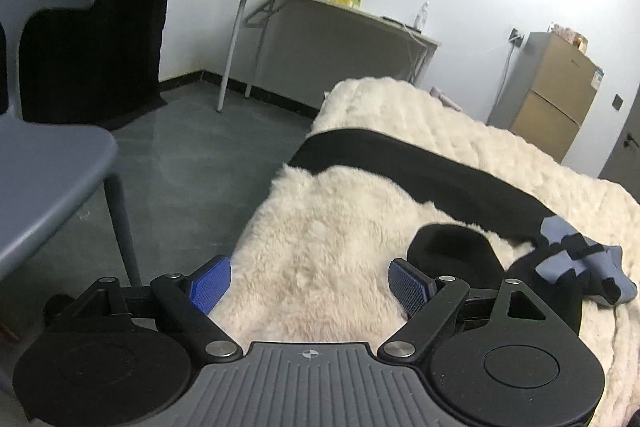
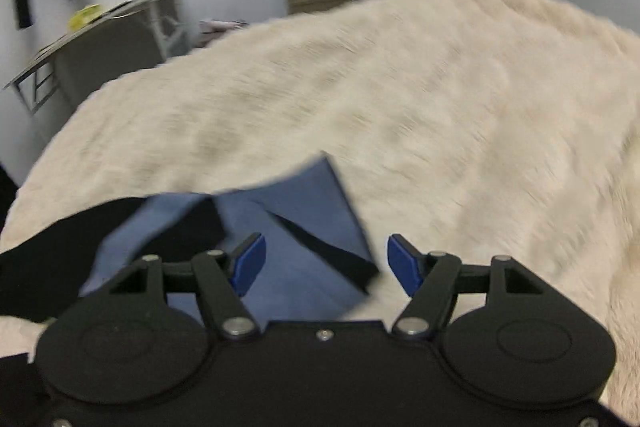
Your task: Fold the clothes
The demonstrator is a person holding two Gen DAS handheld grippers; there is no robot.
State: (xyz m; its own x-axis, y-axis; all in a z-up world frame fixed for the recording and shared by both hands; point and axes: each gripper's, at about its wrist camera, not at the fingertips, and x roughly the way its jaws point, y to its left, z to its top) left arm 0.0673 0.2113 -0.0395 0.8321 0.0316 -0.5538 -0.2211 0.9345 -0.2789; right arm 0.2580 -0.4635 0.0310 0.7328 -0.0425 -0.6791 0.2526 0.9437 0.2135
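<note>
Nearest, left gripper point(image 1: 310, 285) gaped wide over cream fleece bed point(image 1: 320, 247), empty. Right gripper point(image 2: 324, 263) also open, gripping nothing, above blue-and-black garment point(image 2: 296, 227) crumpled on bed. Looked soft, light, floppy; best pinched at corner hem. Nearby chair point(image 1: 48, 163), table point(image 1: 340, 11); nothing blocked.

A black-and-blue garment point(image 1: 460, 179) lies on the cream fluffy blanket of the bed. Its long black part runs as a band across the blanket, and a black rounded fold point(image 1: 456, 255) sits near it. The blue end point(image 1: 580, 263) (crossed by black stripes) is bunched up; in the blurred right wrist view the blue cloth point(image 2: 296, 227) lies creased, one corner pointing away.
</note>
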